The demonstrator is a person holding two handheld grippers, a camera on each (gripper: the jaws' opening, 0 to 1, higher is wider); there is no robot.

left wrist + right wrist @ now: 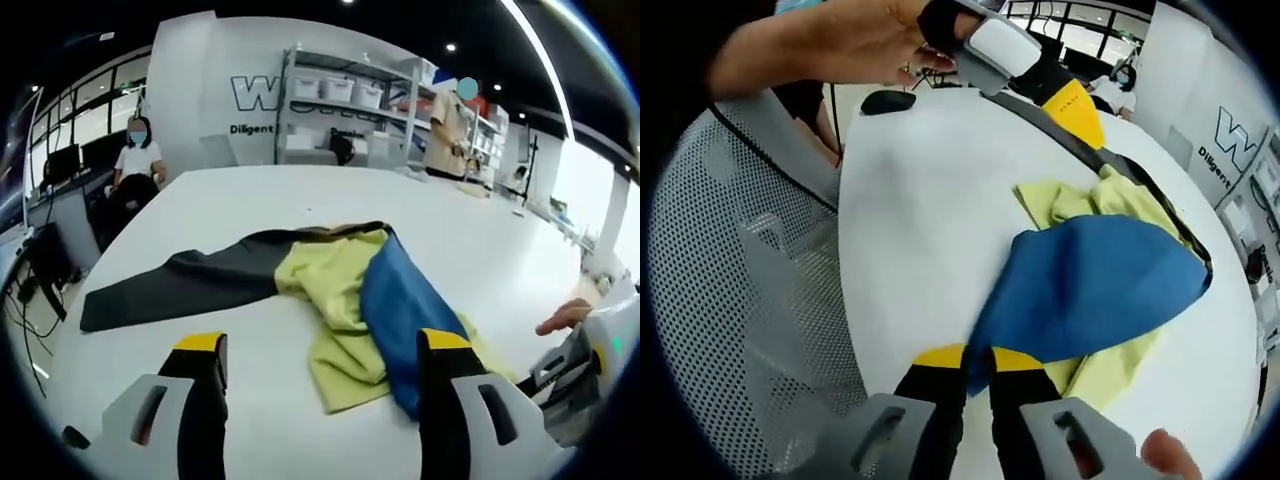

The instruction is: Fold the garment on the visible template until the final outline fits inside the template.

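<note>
The garment lies crumpled on the white table [300, 200], with a dark grey part [190, 280], a pale yellow part [335, 275] and a blue part [405, 310]. My left gripper [322, 345] is open just short of the garment's near edge, nothing between its jaws. In the right gripper view, my right gripper [978, 362] is shut on the edge of the blue part [1090, 290], which is lifted and spreads over the yellow part [1070, 200]. The left gripper [1065, 95], held by a hand, shows at the far side. The right gripper [575, 375] sits at the table's right edge.
A grey mesh chair [750, 250] stands against the table's edge beside my right gripper. A small black object [888, 100] lies on the table near the hand. Shelves with white bins [350, 95] and two people [138, 160] are beyond the far edge.
</note>
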